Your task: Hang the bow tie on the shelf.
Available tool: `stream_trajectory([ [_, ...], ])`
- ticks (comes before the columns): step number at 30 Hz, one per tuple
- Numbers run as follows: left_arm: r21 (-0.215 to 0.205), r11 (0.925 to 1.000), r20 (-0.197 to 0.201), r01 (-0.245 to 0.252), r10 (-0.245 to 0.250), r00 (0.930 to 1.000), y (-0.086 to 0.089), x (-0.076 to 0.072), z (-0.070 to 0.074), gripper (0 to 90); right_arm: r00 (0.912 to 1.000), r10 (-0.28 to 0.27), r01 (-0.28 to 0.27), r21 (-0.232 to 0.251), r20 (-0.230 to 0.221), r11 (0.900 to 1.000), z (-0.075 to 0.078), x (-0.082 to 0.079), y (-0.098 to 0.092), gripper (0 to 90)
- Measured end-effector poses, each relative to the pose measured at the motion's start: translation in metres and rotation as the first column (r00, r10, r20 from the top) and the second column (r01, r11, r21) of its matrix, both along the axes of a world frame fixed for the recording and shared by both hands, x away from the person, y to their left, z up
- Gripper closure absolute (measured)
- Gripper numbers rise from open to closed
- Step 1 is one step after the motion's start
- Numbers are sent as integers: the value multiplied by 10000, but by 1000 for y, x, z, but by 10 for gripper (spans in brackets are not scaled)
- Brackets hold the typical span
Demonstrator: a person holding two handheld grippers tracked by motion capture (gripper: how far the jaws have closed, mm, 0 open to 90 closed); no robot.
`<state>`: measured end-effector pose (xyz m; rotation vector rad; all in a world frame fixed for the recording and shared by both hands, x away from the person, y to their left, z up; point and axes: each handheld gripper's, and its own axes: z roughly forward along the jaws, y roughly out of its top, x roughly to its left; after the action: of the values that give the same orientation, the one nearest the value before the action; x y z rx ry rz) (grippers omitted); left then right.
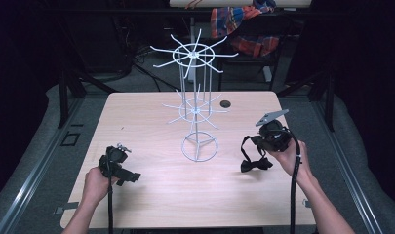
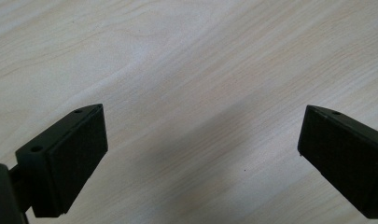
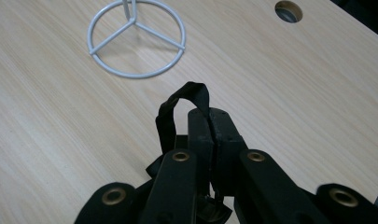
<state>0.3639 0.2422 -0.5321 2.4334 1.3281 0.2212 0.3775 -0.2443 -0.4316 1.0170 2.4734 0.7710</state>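
Right gripper (image 3: pixel 210 122): jaws closed on strap of black bow tie (image 1: pixel 256 164), bow hanging just above table (image 1: pixel 151 195). Left gripper (image 2: pixel 198 154): jaws wide apart, nothing between. Risks: thin strap slipping free; loop missing or snagging prongs of white wire rack (image 1: pixel 197 114).

One black bow tie (image 1: pixel 256 164) hangs from the right tongs (image 1: pixel 251 146). One white wire display stand (image 1: pixel 197 105), with two tiers of radiating hooks, stands between the two tongs, right and left (image 1: pixel 129 175). One table (image 1: pixel 151 195) carries it.
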Motion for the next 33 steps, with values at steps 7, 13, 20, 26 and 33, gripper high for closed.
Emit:
stream_trajectory([
  [7,7,10000,-23,3,-3,10000,0,0,0,19,9999,104,-106,108,138,9999,7,-2,4,884],
  [13,0,10000,25,-26,26,10000,0,0,0,19,9996,226,-227,48,195,9997,9,-2,9,884],
  [20,-55,10000,57,-30,30,10000,0,0,0,18,9988,329,-334,126,370,9994,15,2,16,884],
  [26,-71,10000,44,1,-1,10000,0,0,0,17,9979,393,-406,237,514,9989,22,5,22,884],
  [33,-110,9999,32,-12,13,10000,1,0,0,17,9965,450,-479,411,705,9980,30,12,29,884],
])
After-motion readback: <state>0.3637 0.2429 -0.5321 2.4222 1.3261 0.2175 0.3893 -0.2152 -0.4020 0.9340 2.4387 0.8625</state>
